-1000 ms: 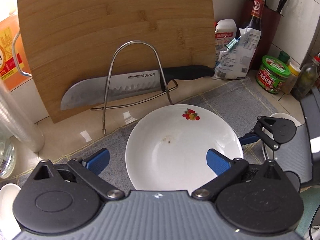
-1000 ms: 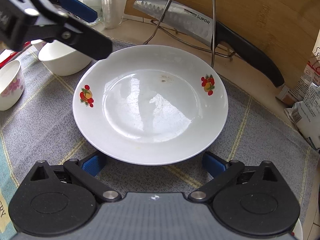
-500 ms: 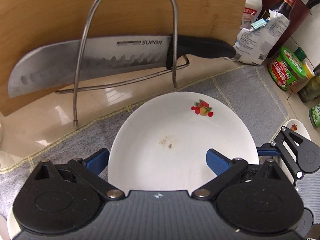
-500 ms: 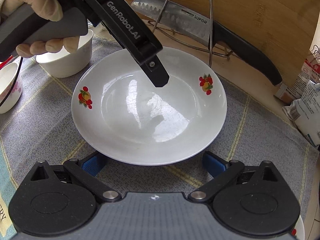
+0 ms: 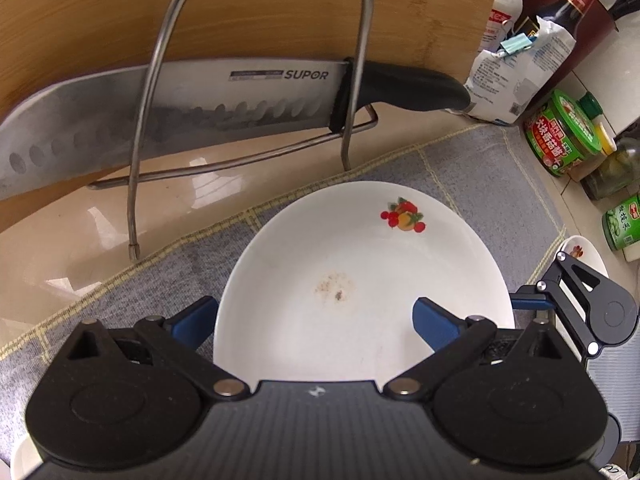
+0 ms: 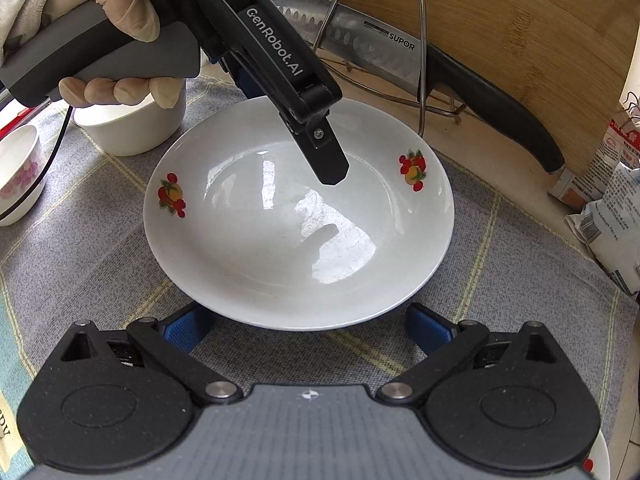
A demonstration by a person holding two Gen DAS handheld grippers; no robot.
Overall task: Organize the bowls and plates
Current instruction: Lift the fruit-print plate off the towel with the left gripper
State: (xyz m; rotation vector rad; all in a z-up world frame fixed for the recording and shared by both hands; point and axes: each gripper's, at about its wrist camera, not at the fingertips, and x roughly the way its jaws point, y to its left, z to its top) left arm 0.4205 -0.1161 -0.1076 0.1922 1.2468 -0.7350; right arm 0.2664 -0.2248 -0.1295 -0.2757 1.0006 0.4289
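A round, glossy white plate (image 6: 298, 216) with a shallow well is lying flat on a grey woven mat (image 6: 500, 280) crossed by pale yellow lines, which is spread over the glossy beige worktop (image 5: 72, 240). Two fruit motifs in red, orange and green are printed on its rim, at 9 and 3 o'clock in the right wrist view, and a small brownish speck patch is showing near its centre in the left wrist view.

The left claw (image 5: 316, 320) is being held over the plate's edge, its blue-padded fingers (image 5: 434, 322) spread wide, one outside the rim and one above the well, nothing being gripped. In the right wrist view its black body, lettered "GenRobot.AI", is being held from 11 o'clock by a hand in a pale glove (image 6: 108, 36), with one black finger tip hanging over the plate's well. The right claw (image 6: 308, 328) is being held at the plate's 6 o'clock rim, blue pads wide apart on either side of the rim, clasping nothing.

At 12 o'clock of the plate a bent steel wire rack (image 5: 256, 92) is standing, with a broad dimpled steel knife (image 5: 192, 108) marked "SUPOR", black-handled, resting through it against a bamboo cutting board (image 5: 240, 8). At 10 o'clock in the right wrist view a plain white bowl (image 6: 132, 128) is sitting on the mat, and beyond it a smaller bowl with pink flowers (image 6: 18, 176). At 2 o'clock in the left wrist view a clipped white bag (image 5: 516, 80), a dark red-capped bottle (image 5: 576, 8) and a green-lidded jar (image 5: 564, 136) with a red label are grouped.
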